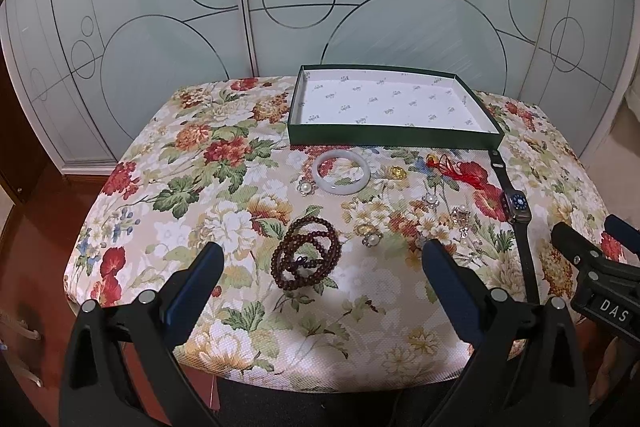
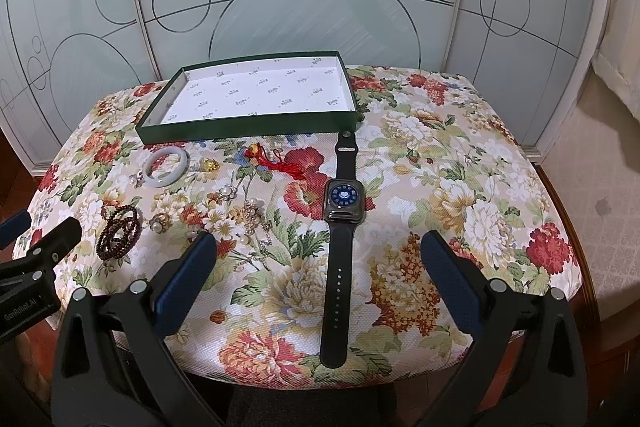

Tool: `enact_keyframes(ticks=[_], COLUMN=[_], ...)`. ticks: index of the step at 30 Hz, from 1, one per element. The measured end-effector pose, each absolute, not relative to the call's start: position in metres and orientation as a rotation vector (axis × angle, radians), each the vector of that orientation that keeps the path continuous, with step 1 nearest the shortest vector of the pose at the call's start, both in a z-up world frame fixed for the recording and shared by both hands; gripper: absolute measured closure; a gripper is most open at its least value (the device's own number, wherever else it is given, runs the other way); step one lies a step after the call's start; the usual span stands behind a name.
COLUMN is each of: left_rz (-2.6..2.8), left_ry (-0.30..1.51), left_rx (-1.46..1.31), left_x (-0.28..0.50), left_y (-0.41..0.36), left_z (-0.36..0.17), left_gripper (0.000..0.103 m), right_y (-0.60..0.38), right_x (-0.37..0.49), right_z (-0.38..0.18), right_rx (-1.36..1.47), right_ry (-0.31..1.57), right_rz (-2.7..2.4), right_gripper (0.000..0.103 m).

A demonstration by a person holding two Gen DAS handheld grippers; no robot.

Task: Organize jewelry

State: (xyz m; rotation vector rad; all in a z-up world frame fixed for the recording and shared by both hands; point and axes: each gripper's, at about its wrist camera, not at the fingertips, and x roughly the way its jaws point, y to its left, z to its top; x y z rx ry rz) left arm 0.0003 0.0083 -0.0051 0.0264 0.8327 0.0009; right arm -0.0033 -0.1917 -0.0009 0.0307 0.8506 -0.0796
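A shallow green box [image 1: 394,138] [image 2: 248,127] with a white lining stands empty at the back of the floral table. In front of it lie a pale jade bangle [image 1: 341,172] [image 2: 167,163], a coiled brown bead string [image 1: 307,254] [image 2: 119,233], a red tassel charm [image 1: 452,165] [image 2: 276,163], a black smartwatch [image 1: 516,207] [image 2: 343,205], gold pieces and pearl items. My left gripper [image 1: 320,259] is open, just short of the beads. My right gripper [image 2: 318,247] is open, straddling the watch strap above the near edge.
The floral tablecloth [image 1: 224,163] [image 2: 460,163] covers a small table with a rounded near edge. Frosted glass doors [image 1: 160,7] stand behind it. Small pearl earrings [image 1: 306,188] and a pearl-and-chain cluster [image 2: 252,215] lie among the jewelry. Wooden floor lies left, pale floor right.
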Motion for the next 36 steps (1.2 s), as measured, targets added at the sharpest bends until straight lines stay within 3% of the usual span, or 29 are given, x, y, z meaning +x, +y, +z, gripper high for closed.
enact_keyframes(ticks=[36], left_rz=[0.003], left_ry=[0.838], left_rx=[0.023], left_x=[-0.0015], left_y=[0.0127], left_z=[-0.0078], left_gripper=[0.004], right_y=[-0.1922], right_x=[-0.0029], right_z=[-0.0004], right_rx=[0.029], right_ry=[0.851], right_rz=[-0.079], right_gripper=[0.002])
